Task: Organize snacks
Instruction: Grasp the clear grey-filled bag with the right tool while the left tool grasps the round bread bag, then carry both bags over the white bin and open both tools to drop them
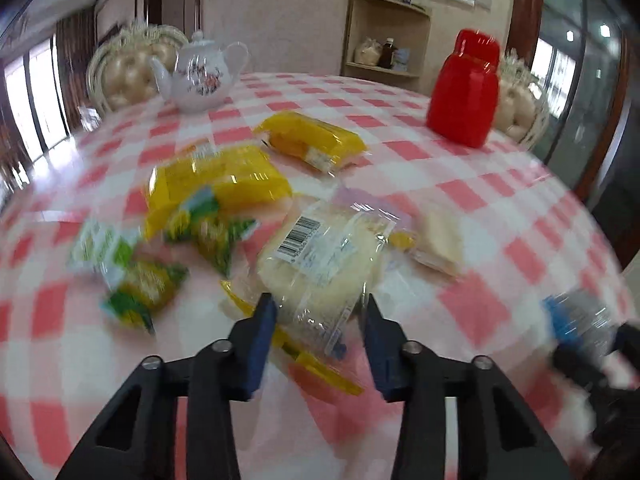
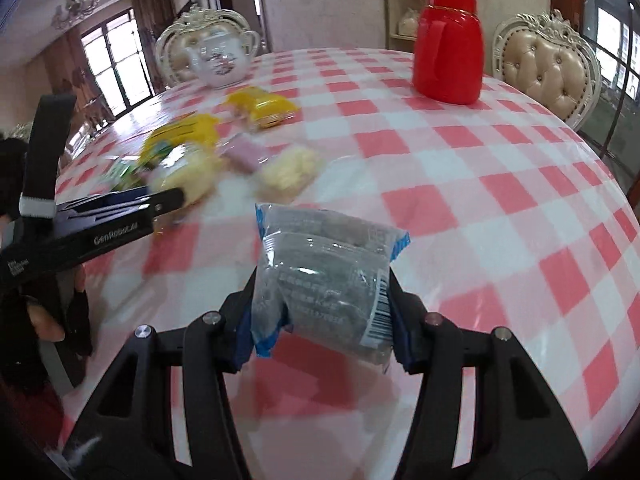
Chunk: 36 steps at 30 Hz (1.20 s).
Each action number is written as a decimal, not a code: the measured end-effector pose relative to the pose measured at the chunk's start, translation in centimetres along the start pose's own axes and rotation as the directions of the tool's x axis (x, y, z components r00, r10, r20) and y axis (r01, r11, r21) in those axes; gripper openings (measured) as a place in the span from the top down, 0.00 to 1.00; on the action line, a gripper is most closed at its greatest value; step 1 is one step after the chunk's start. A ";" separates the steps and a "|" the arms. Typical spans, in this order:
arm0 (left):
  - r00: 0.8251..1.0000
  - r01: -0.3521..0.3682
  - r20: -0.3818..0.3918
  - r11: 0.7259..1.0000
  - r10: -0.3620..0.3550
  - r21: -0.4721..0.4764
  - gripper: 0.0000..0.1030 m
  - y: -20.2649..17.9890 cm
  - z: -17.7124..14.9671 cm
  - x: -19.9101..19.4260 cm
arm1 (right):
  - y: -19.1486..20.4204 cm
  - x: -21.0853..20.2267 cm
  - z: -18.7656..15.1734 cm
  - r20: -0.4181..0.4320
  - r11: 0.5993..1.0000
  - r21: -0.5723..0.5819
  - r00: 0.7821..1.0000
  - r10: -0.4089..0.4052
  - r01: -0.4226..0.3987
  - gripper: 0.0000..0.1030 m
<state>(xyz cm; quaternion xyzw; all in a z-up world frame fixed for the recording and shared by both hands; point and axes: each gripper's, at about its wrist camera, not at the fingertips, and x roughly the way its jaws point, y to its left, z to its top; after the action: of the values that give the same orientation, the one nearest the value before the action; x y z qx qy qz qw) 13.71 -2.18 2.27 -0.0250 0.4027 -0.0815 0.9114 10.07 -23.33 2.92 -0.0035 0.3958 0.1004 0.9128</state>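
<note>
While the right tongs (image 2: 322, 312) are clamped on a clear packet with blue ends (image 2: 326, 276), greyish contents can be seen through its crinkly film, plus a barcode on the right side; it's held low in the middle of the right wrist view, above the tabletop (image 2: 500, 184).

The left tongs (image 1: 318, 320) are closed narrow around a see-through pack of pale yellow cake (image 1: 320, 256), barcode up, at lower centre of the left wrist view; whether the pads actually press on it can't be told.

Scattered around it: two glossy yellow packs (image 1: 220, 184) (image 1: 312, 142), small green-and-yellow sachets (image 1: 140, 280), blurred, at the left. A floral white teapot (image 1: 200, 76) is parked upper left, a shiny red plastic jug (image 1: 464, 88) upper right. The tabletop is covered by a pink-and-white checked cloth.
</note>
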 end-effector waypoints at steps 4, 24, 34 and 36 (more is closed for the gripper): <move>1.000 0.003 -0.004 1.000 -0.003 0.025 0.66 -0.3 -3.4 -3.6 | 1.6 -1.6 -2.0 0.011 0.999 -0.002 0.999 0.050 -0.050 0.44; 0.999 -0.041 0.037 0.888 0.027 0.458 0.00 -1.2 -8.1 -9.3 | 7.3 -6.5 -7.2 0.008 0.994 -0.098 0.999 0.044 -0.043 0.43; 0.988 0.150 -0.065 0.949 -0.137 0.277 0.40 -0.9 -8.9 -7.5 | 8.1 -8.0 -7.2 0.017 0.987 -0.156 0.999 -0.029 0.031 0.43; 0.995 0.096 -0.031 0.970 -0.091 0.222 0.40 -0.7 -10.4 -9.4 | 8.4 -8.2 -7.3 0.022 0.983 -0.174 0.998 -0.058 0.061 0.43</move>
<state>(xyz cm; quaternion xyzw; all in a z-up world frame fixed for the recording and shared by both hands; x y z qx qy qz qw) -0.27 -1.05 2.26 0.0593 0.3985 -0.1692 0.8995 -2.23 -17.23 4.47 -0.0943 0.3776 0.1073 0.9149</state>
